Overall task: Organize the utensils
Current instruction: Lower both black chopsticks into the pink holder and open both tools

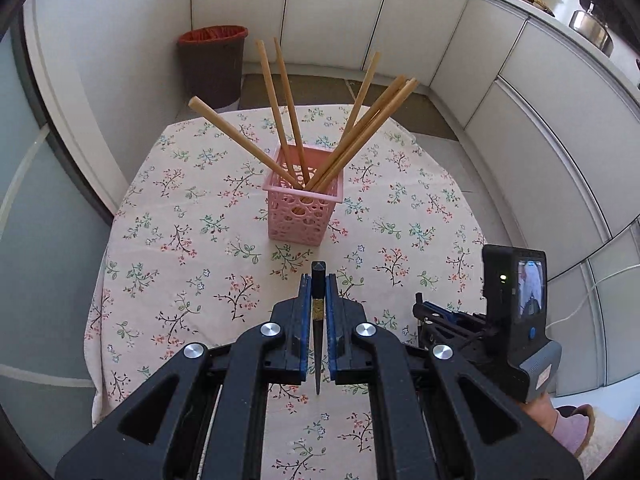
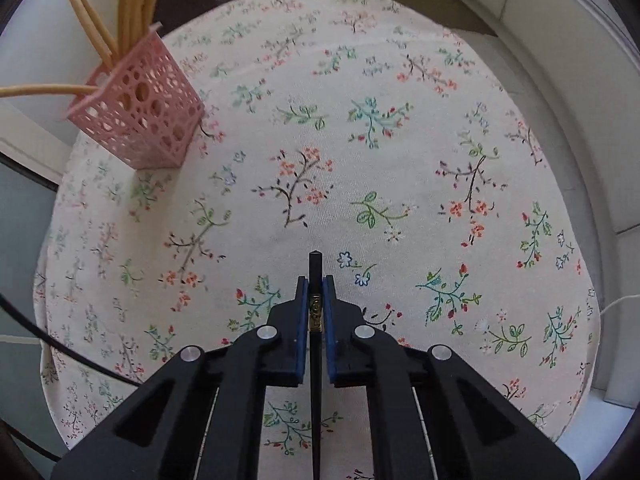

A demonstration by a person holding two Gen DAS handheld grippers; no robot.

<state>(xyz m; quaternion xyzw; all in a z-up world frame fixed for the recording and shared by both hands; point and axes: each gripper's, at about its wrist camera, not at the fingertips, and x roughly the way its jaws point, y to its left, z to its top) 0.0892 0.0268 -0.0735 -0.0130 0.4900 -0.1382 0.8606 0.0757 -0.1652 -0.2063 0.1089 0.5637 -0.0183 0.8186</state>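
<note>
A pink perforated holder (image 1: 305,196) stands mid-table with several tan wooden chopsticks (image 1: 280,108) fanning out of it. My left gripper (image 1: 319,284) is shut on a black chopstick (image 1: 318,344) with a gold band, held above the cloth short of the holder. In the right wrist view the right gripper (image 2: 315,286) is shut on another black chopstick (image 2: 315,380) close over the cloth. The holder (image 2: 140,108) sits far to its upper left. The right gripper's body and screen (image 1: 516,320) show at the lower right of the left wrist view.
A floral tablecloth (image 2: 360,140) covers the round table. A brown bin with a red liner (image 1: 212,64) stands on the floor beyond it. White cabinets (image 1: 520,120) curve round the right side, with a steel pot (image 1: 592,28) on the counter. A sleeve (image 1: 568,428) shows at the lower right.
</note>
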